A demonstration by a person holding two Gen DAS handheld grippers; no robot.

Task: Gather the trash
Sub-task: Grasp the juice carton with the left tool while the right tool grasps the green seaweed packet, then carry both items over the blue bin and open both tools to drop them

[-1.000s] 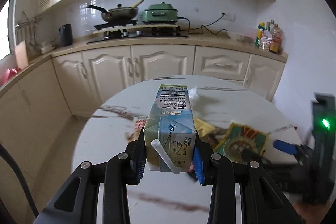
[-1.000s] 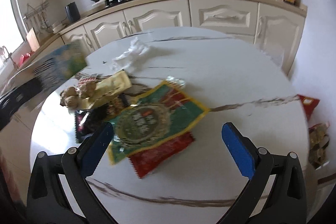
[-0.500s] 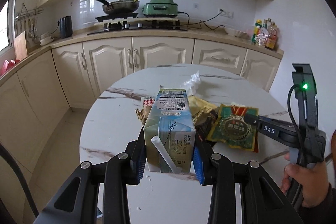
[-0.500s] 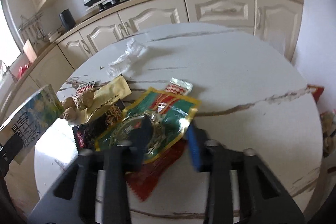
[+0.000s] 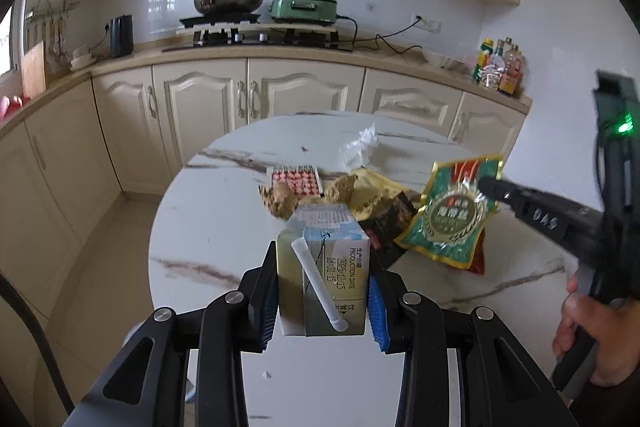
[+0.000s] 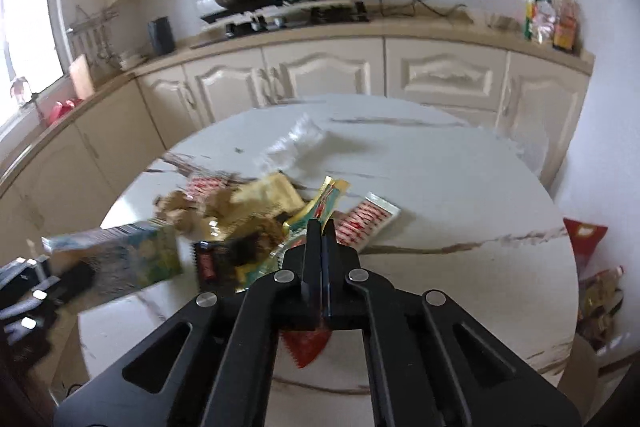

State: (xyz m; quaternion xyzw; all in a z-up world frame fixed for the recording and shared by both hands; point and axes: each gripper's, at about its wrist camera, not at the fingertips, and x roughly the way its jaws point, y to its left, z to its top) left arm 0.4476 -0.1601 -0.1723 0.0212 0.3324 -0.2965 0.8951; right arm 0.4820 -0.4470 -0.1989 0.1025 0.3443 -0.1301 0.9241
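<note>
Milk carton (image 6: 120, 259) blurred — red wrapper (image 6: 306, 347) seemingly half hidden.

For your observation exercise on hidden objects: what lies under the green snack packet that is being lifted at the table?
Under the green snack packet, pinched by the right gripper, a red wrapper pokes out, on the table. Most of it is covered, so its print cannot be read.

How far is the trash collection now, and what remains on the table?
Nothing visibly binned yet. In hand: the left hand-held gripper holds the drink carton; the right hand-held gripper has pinched and lifted the green wrapper. Left on the table: yellow packet, red-dotted wrapper, clear plastic.
</note>
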